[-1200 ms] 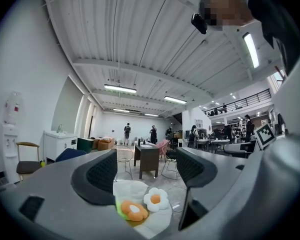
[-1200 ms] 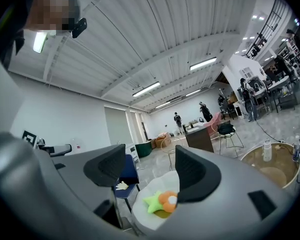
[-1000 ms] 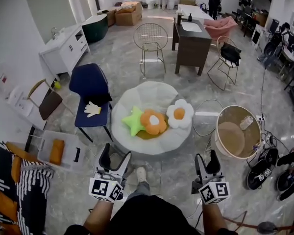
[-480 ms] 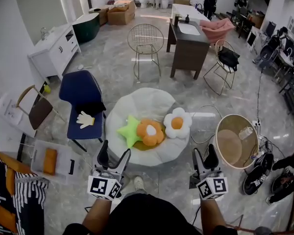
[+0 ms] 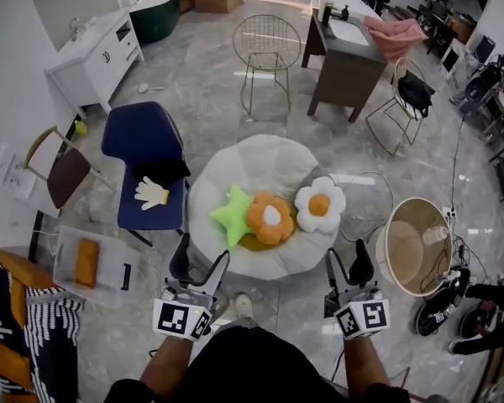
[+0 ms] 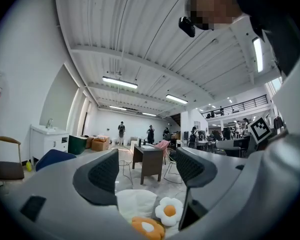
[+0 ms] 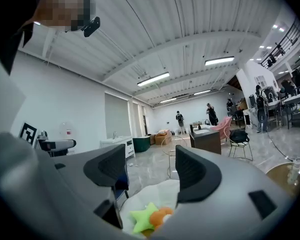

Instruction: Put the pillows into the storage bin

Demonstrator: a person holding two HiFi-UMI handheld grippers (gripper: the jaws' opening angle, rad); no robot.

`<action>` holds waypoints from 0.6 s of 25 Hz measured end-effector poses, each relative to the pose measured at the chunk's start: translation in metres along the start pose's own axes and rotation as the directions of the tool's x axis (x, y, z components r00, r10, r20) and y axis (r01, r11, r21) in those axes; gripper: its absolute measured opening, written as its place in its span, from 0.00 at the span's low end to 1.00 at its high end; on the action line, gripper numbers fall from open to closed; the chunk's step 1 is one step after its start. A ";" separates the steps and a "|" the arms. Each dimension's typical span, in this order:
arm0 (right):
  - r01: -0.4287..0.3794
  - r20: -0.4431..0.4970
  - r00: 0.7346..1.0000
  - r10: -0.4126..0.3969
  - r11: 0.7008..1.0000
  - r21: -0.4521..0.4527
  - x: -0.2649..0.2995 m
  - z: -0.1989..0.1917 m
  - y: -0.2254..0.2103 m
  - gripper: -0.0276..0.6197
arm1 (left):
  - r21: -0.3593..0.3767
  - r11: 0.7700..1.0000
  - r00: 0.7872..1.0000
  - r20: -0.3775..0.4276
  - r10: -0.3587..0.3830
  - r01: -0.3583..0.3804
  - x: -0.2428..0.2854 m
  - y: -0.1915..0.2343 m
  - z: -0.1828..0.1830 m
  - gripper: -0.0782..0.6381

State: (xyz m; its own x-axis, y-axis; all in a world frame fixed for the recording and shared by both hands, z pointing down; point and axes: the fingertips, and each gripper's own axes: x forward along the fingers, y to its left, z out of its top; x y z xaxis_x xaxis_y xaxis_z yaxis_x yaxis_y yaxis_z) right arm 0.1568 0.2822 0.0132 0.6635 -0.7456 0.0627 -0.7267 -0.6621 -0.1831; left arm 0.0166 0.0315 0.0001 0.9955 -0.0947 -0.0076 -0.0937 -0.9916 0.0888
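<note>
Just beyond both grippers, on the round white cushion, three pillows lie in a row running left to right: a green star, an orange flower and a white flower. The left gripper, jaws apart and empty, is nearest the star. The right gripper, also wide open with nothing between its jaws, is nearest the white flower. Well off to the left on the floor stands a clear bin, probably the storage bin, with what may be an orange pillow inside.
</note>
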 end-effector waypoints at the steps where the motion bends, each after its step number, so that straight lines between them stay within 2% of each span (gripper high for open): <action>1: 0.002 -0.010 1.000 -0.002 1.000 0.005 0.008 -0.004 0.000 0.55 | 0.008 1.000 1.000 0.001 0.004 -0.004 0.002 0.006 -0.001 0.63; 9: -0.040 -0.079 0.996 0.043 0.999 0.037 0.056 -0.032 0.015 0.54 | 0.006 0.998 0.996 -0.062 0.061 -0.061 0.012 0.047 -0.025 0.63; 15: -0.085 -0.155 0.984 0.091 0.995 0.047 0.079 -0.065 0.000 0.53 | 0.018 0.994 0.990 -0.085 0.109 -0.108 0.033 0.044 -0.052 0.63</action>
State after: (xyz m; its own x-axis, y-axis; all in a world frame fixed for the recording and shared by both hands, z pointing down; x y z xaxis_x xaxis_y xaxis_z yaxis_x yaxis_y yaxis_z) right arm 0.1978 0.2180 0.0814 0.5590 -0.8055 0.1967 -0.7713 -0.5922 -0.2332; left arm 0.0463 -0.0111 0.0552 0.9771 -0.1943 0.0870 -0.2006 -0.9771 0.0711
